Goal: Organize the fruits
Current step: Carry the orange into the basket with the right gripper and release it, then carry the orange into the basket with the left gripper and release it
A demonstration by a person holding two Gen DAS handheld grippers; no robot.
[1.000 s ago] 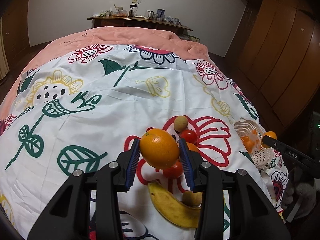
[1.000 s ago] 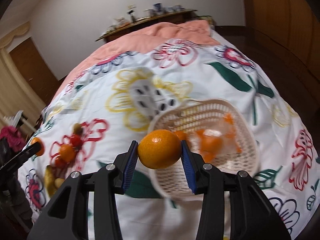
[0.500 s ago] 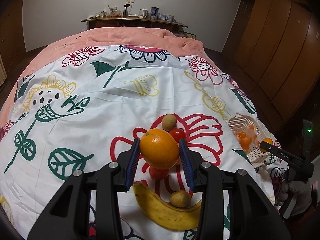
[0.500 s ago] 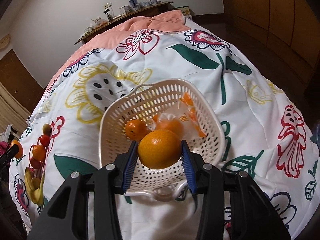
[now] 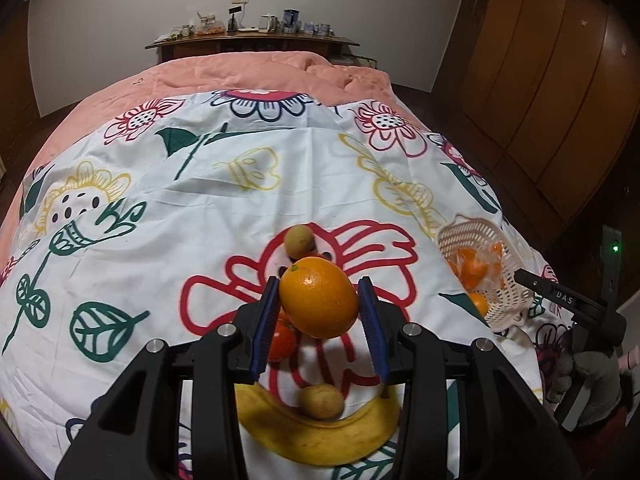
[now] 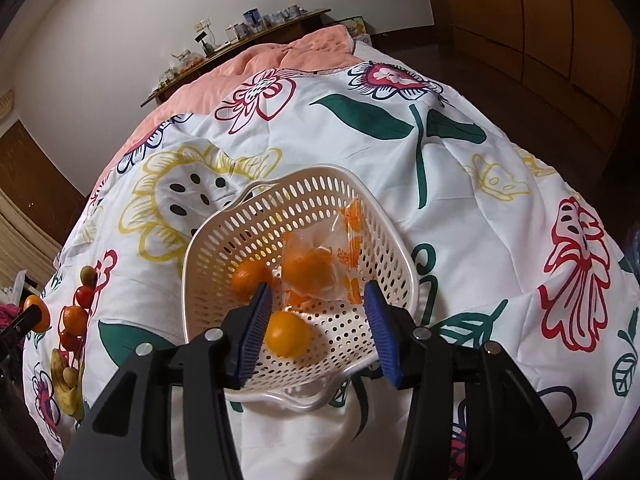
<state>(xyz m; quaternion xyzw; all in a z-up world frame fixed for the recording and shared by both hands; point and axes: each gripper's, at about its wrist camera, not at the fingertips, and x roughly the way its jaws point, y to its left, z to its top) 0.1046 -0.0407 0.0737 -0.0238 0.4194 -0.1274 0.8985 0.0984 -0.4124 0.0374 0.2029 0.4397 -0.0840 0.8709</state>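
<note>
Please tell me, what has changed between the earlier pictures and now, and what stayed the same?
The right gripper opened and let go of its orange, which now lies inside the white basket. The left gripper stays shut on its large orange above the banana and tomato.

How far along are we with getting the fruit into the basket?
Done: the basket holds two loose oranges and a bagged one; the right gripper is open above them. In hand: the left gripper grips a large orange. Left on the bedspread: banana, tomato, brown fruits.
</note>
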